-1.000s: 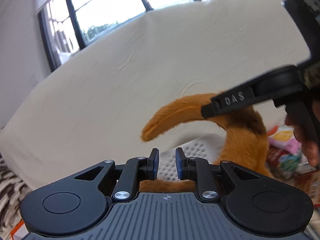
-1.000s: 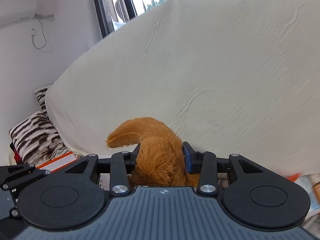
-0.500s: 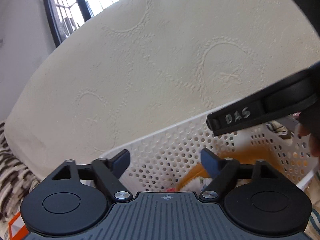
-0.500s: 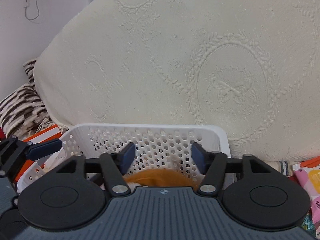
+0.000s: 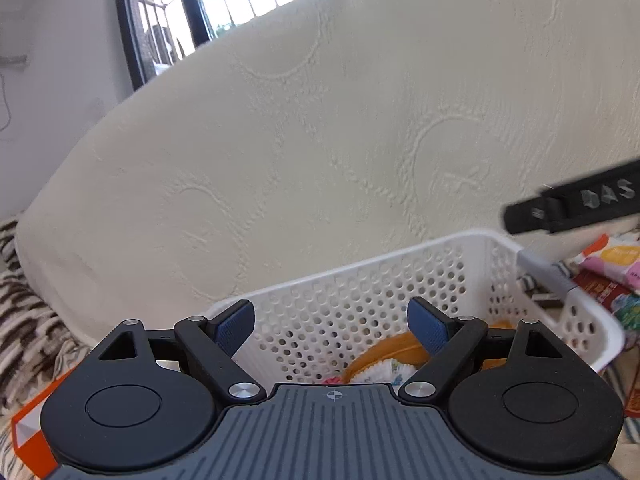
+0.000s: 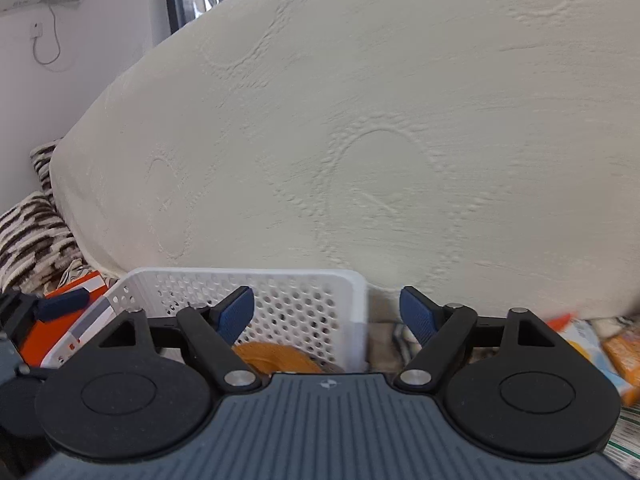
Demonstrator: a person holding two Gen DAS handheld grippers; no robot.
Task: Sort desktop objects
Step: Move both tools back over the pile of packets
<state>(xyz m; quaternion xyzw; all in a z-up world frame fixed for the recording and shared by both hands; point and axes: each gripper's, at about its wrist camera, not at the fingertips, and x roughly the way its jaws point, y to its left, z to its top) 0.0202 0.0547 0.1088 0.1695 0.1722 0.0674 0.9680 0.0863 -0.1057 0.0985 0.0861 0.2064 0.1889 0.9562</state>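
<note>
While both tools hang above the white perforated basket, the step in hand looks like letting go and clearing away, and doing it well means drawing each one up and back without clipping the basket's rim. Starting at the left, the left hand-held gripper stands wide, its blue pads well apart with nothing between them, so it holds nothing. Below and just beyond its right pad lies the orange plush toy, settled inside the basket on some white patterned cloth, apart from the pads. Further right, the right hand-held gripper has its jaws opening and empty; it sits over the basket's right wall, so the same orange toy shows low and to the left of its centre, behind its left pad. Snack packets lie outside the basket to the right, probably the next things to sort.
</note>
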